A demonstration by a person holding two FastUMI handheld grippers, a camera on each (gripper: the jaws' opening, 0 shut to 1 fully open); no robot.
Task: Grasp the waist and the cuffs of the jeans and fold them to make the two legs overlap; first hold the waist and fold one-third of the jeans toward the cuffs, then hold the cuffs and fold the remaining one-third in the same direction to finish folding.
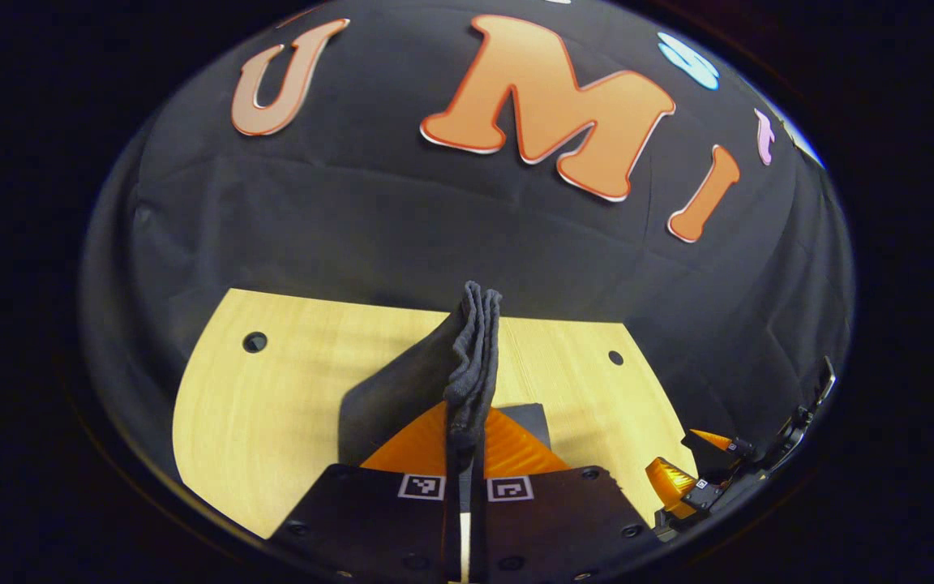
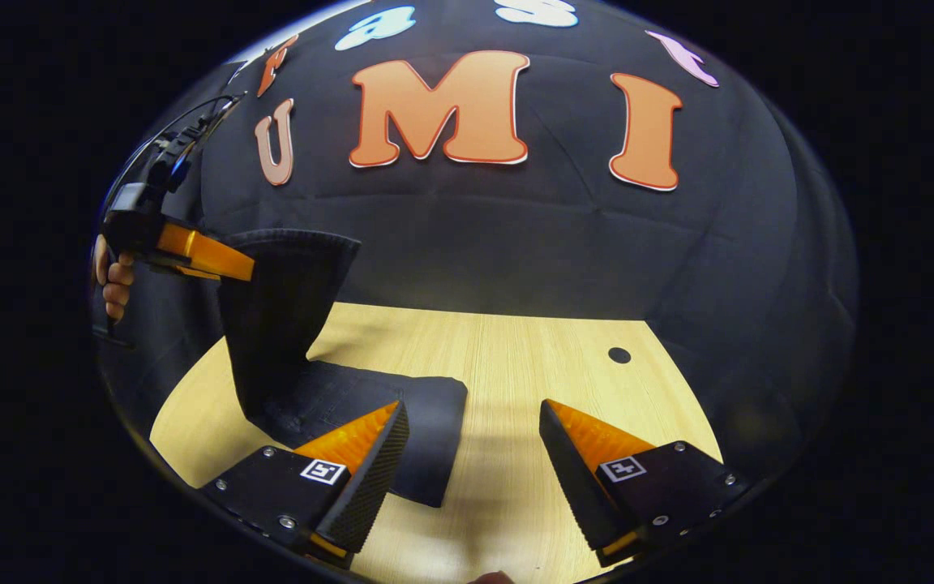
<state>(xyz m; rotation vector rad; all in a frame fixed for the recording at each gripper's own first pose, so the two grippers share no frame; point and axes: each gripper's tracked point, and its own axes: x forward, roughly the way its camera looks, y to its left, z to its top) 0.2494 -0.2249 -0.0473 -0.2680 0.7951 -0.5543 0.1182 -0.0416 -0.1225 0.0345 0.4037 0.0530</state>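
Left gripper view: left gripper (image 1: 464, 442) closed tight on a bunched edge of the jeans (image 1: 471, 357), both fingers pressing the dark fabric, which stands up between them toward 12 o'clock, with several layers showing at the top edge. From the grip a panel of cloth falls off toward 9 o'clock, down to the wooden table (image 1: 272, 405). Right gripper (image 1: 698, 478) sits low at 4 o'clock of this view, near the table's edge.

Right gripper view: right gripper (image 2: 473, 442) spread wide, nothing between its fingers; bare table (image 2: 516, 365) lies in the gap. Jeans (image 2: 353, 405) lie at 9 to 10 o'clock from it, the bottom portion flat on the table, its near corner just beside the finger at 7 o'clock. The rest rises to the left gripper (image 2: 224, 261), lifted well above the table at 10 o'clock, a hand (image 2: 114, 284) behind it.

Judgement: bundle already looks narrow and layered, so legs likely overlapped and a lengthwise fold is under way. Which end is lifted, waist or cuffs, I cannot tell. Raised end not yet laid down.
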